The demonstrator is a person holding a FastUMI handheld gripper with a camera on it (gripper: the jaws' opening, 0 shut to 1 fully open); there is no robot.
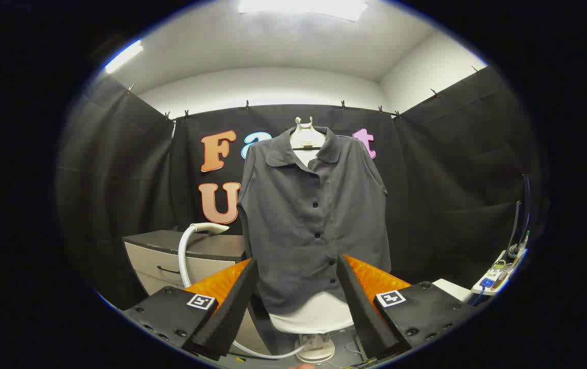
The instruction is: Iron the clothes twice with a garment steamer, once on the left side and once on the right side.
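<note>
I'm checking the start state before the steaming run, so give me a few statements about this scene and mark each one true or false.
1. The grey shirt hangs buttoned on a mannequin form. True.
2. The gripper is shut on the steamer head. False: its fingers stand apart, holding nothing, with the shirt's hem beyond them.
3. The steamer head rests on the cabinet beside the shirt. True.
4. The steamer's hose is pressed against the shirt's front. False: it curves down past the cabinet towards the floor.
5. The shirt lies folded on the cabinet. False: it hangs upright on the form.
</note>
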